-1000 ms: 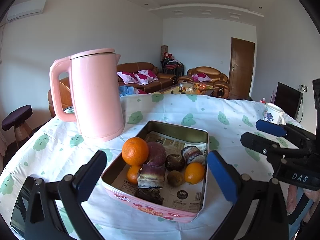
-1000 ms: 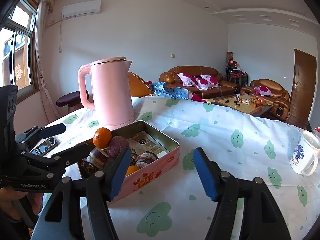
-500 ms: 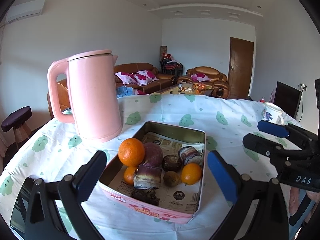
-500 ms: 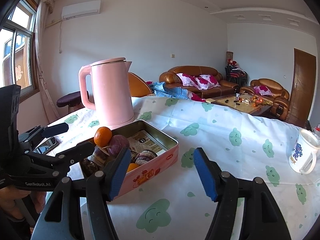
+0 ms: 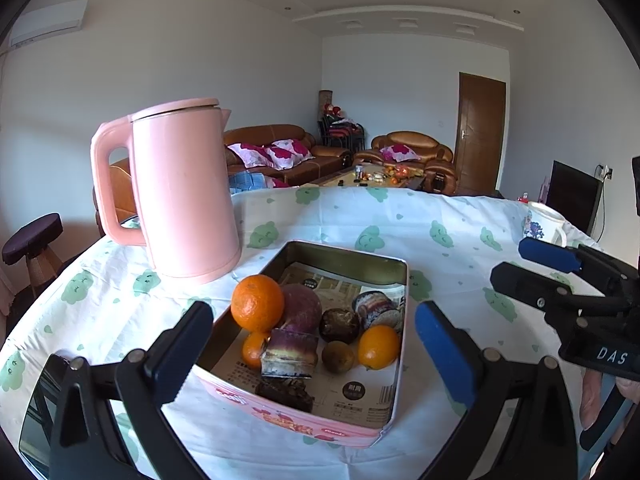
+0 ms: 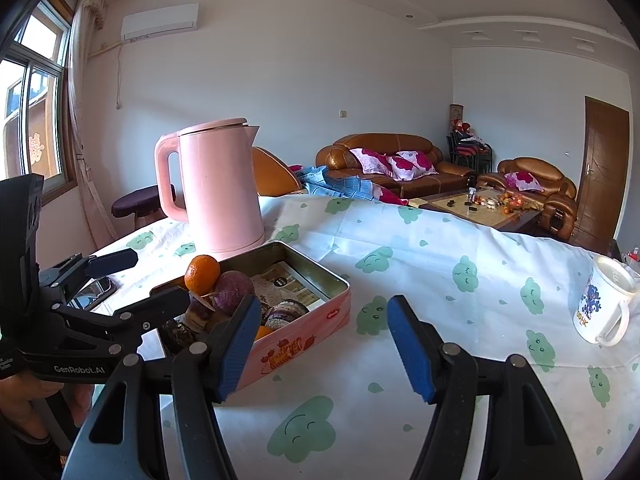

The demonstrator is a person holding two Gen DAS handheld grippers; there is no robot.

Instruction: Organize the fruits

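A pink tin box lined with paper stands on the table. It holds a large orange, a purple fruit, two smaller oranges, dark round fruits and cake pieces. My left gripper is open just in front of the box, above its near part. My right gripper is open and empty to the right of the box, above the cloth.
A tall pink kettle stands behind the box to the left. A white mug stands at the far right. A phone lies at the near left. The tablecloth has green cloud prints.
The left gripper has shifted slightly, so the box and kettle sit a little further left in its view. The right gripper has barely moved. Both stay open.
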